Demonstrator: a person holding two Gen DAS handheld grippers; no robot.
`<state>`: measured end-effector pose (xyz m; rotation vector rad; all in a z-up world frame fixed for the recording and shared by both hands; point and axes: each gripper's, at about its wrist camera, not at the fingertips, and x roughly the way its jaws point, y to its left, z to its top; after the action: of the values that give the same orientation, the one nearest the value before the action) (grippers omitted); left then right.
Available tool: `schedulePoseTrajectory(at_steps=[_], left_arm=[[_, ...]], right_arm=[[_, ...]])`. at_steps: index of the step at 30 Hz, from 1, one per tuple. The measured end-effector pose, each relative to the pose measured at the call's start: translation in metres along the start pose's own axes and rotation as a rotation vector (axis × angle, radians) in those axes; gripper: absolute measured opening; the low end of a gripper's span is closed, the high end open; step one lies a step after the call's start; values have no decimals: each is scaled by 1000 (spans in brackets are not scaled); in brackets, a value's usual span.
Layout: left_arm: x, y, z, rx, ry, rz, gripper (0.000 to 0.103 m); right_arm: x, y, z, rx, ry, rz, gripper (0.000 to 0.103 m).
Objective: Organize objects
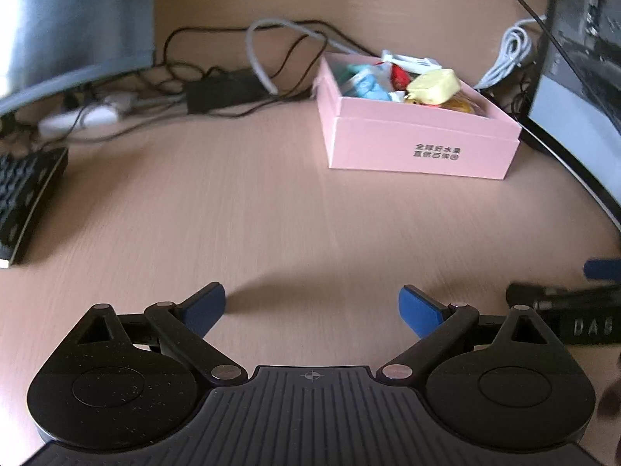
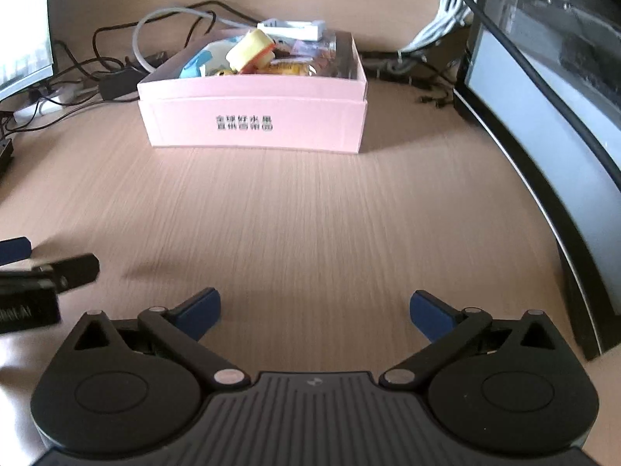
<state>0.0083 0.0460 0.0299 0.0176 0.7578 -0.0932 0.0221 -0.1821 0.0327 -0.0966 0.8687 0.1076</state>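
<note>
**Both grippers wide and empty, pink box full at the back of the desk**

Left gripper [image 1: 312, 306]: jaws spread wide, nothing between the blue pads [image 1: 421, 310], just bare wood-grain desk [image 1: 271, 213]. It hovers low over the near part of the desk.

Right gripper [image 2: 314, 312]: same state, jaws wide, blue pads [image 2: 196, 316] clear, holding nothing. The two sit side by side; each shows at the edge of the other's view, blurred.

Pink box [image 2: 252, 122], open top, black printed characters on the front wall, stands well ahead of both grippers toward the back of the desk. From the right wrist it is nearly dead ahead; from the left wrist it is off to the right, corner-on. It is packed with small wrapped items: a pale yellow packet [image 1: 432, 85] on top, a red wrapper [image 1: 399, 75], light blue packets [image 1: 366, 85], a white flat piece [image 2: 293, 29] at the back rim. Further contents unclear.

Behind the box: tangle of black cables [image 1: 217, 58], a grey cable loop [image 2: 155, 27], a black power brick [image 1: 225, 89], a coiled white cable [image 1: 508, 54].

Monitor [image 2: 543, 89] along the right edge of the desk, another screen [image 1: 70, 19] at the back-left corner, black keyboard [image 1: 27, 194] at the left edge.
</note>
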Motion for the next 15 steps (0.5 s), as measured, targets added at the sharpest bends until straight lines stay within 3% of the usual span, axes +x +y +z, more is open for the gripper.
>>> schedulePoseTrajectory(at_steps=[9, 15], left_arm=[[15, -12, 4, -10, -70, 62, 101], [18, -14, 6, -16, -68, 68, 102]], right_arm=[[17, -14, -5, 30, -173, 39, 103], [23, -15, 1, 27, -178, 45, 103]])
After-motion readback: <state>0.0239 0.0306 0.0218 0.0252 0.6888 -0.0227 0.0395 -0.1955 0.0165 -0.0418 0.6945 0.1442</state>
